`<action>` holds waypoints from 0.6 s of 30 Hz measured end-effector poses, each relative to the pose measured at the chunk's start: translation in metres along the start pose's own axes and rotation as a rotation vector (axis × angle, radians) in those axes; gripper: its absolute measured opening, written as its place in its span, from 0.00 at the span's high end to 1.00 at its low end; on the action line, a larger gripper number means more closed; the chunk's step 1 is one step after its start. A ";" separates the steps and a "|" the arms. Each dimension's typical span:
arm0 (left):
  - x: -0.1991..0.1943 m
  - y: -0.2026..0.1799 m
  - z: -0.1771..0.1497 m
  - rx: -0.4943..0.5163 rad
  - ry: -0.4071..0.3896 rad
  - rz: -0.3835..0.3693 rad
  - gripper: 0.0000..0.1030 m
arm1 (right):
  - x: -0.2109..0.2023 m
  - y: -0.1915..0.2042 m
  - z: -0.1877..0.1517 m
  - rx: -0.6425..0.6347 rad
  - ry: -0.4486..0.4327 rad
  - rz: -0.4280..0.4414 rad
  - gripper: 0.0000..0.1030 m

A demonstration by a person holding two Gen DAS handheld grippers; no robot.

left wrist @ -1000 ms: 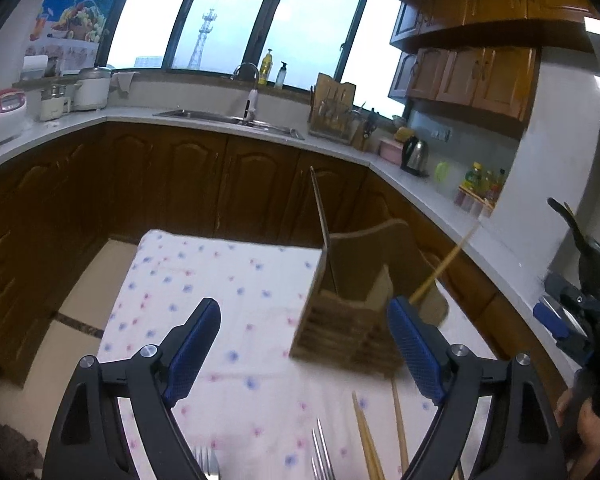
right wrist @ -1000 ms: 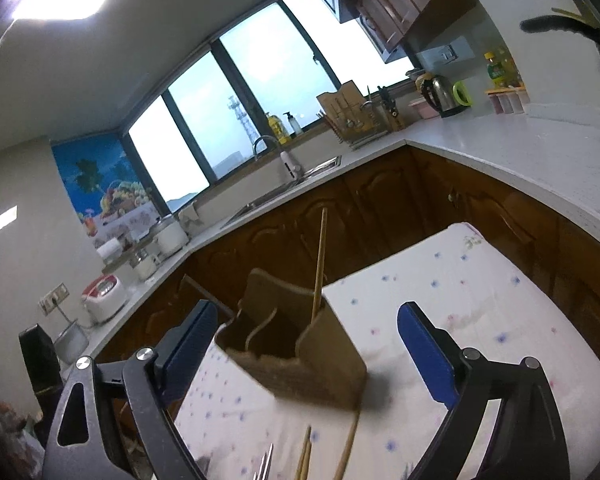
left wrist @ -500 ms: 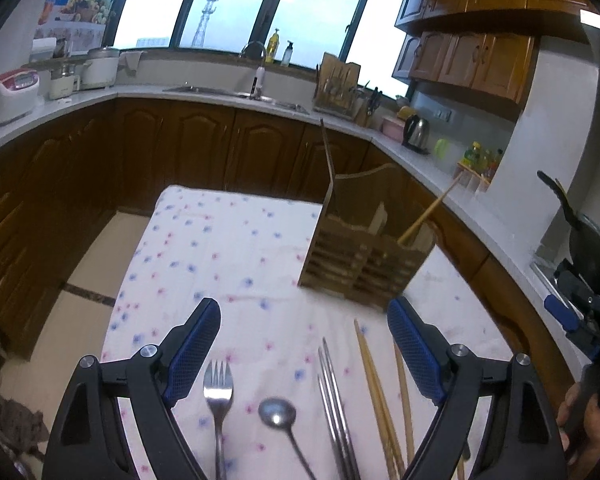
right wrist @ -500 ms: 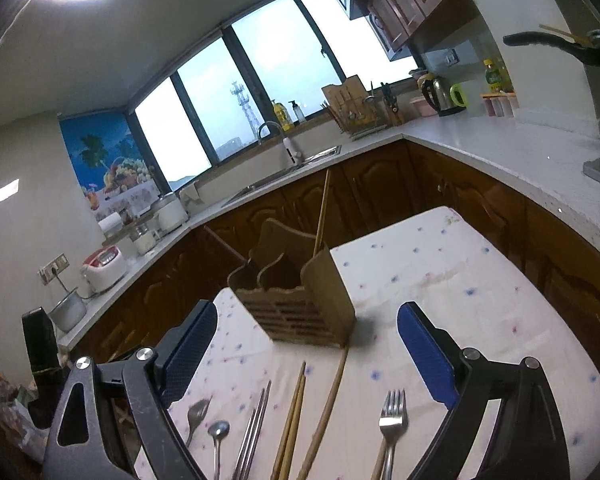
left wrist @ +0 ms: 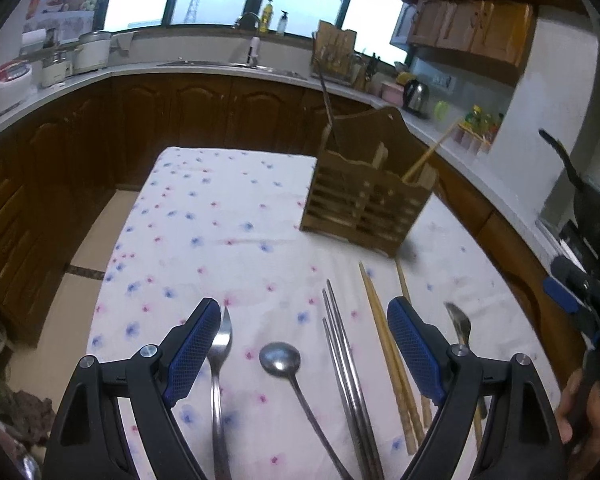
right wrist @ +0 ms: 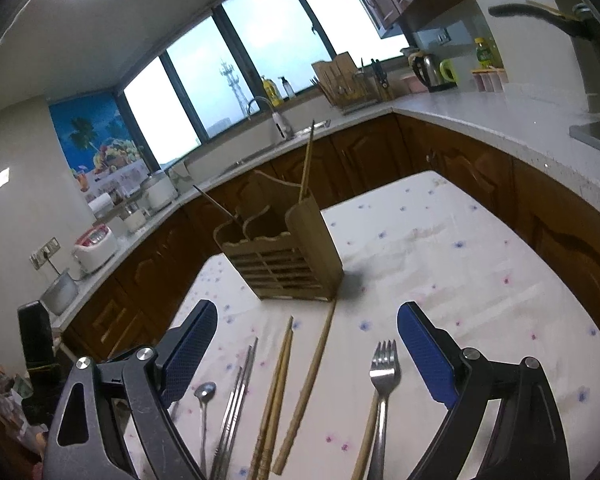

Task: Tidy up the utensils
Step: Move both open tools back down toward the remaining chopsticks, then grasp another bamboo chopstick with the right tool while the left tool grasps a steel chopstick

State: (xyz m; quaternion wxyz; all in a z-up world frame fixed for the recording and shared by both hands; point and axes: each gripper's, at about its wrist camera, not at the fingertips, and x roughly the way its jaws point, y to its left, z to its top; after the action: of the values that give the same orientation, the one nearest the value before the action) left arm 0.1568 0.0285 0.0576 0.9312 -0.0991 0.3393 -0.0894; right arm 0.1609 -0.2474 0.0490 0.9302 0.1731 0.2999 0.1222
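- Utensils (left wrist: 352, 364) lie in a row on the flowered cloth (left wrist: 220, 220), near the wooden caddy (left wrist: 364, 204)
- Both my tongs, left (left wrist: 304, 344) and right (right wrist: 306, 348), gape wide, empty
- Best I centre over one handle, then pinch squarely

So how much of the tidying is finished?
Barely begun. The wooden holder already has two chopsticks standing in it. Nothing is in hand: both the left gripper and right gripper are open and empty. Forks, a spoon, metal chopsticks and wooden chopsticks still lie on the cloth.
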 end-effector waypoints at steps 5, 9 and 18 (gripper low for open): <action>0.014 -0.011 -0.005 0.063 0.055 0.020 0.20 | 0.009 0.000 -0.007 -0.011 0.034 -0.006 0.17; 0.033 -0.017 -0.008 0.101 0.115 0.041 0.29 | 0.017 0.000 -0.012 -0.015 0.066 -0.009 0.28; 0.085 -0.032 -0.010 0.177 0.240 0.107 0.46 | 0.041 -0.004 -0.016 -0.017 0.135 -0.023 0.53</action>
State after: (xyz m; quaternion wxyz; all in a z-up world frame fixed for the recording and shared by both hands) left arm 0.2115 -0.0231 0.0056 0.8924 0.0132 0.4438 -0.0805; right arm 0.1842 -0.2338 0.0139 0.9106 0.1531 0.3628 0.1253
